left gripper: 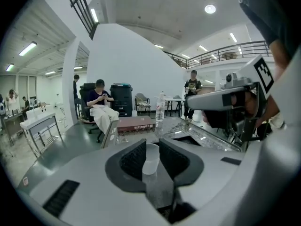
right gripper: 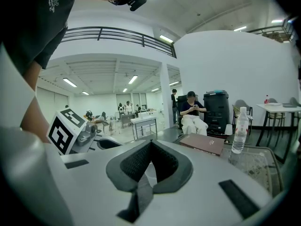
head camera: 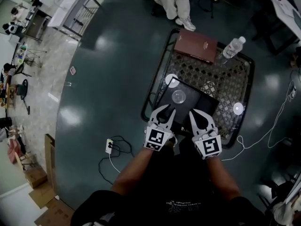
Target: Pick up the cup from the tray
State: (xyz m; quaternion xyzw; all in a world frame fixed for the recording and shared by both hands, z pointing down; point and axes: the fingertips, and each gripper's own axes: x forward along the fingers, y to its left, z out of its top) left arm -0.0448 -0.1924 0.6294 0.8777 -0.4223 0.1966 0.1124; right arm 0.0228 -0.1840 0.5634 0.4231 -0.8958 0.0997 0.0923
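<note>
**Operator:** Where does the cup stand?

**Inspector:** The clear plastic cup (head camera: 178, 96) stands upright on the flat black rectangular tray (head camera: 203, 106), toward its far left part. The tray lies on the near left of the dark wire-mesh table (head camera: 214, 74).

**Operator:** And my grippers?

**Inspector:** You hold both at the tray's near edge, side by side, pointing away from you. Your left gripper (left gripper: 151, 144) has its jaws slightly apart, and the pads clamp nothing. In the left gripper view the cup shows in the narrow gap between them. It appears to stand just ahead of the pads rather than inside them, though the wide lens leaves that uncertain. Your right gripper (right gripper: 150, 143) has its jaw tips together, with nothing held. It sits to the right of the cup and apart from it.

**Operator:** What else is on the table?

**Inspector:**
- A brown hardcover book (head camera: 195, 45) lies flat at the far edge.
- A clear plastic water bottle (head camera: 233, 47) is just beside the book, at the far right corner.
- One small white round disc (head camera: 171, 79) touches the tray's far left corner.
- A second white disc (head camera: 238, 108) sits on the mesh to the right of the tray.
</note>
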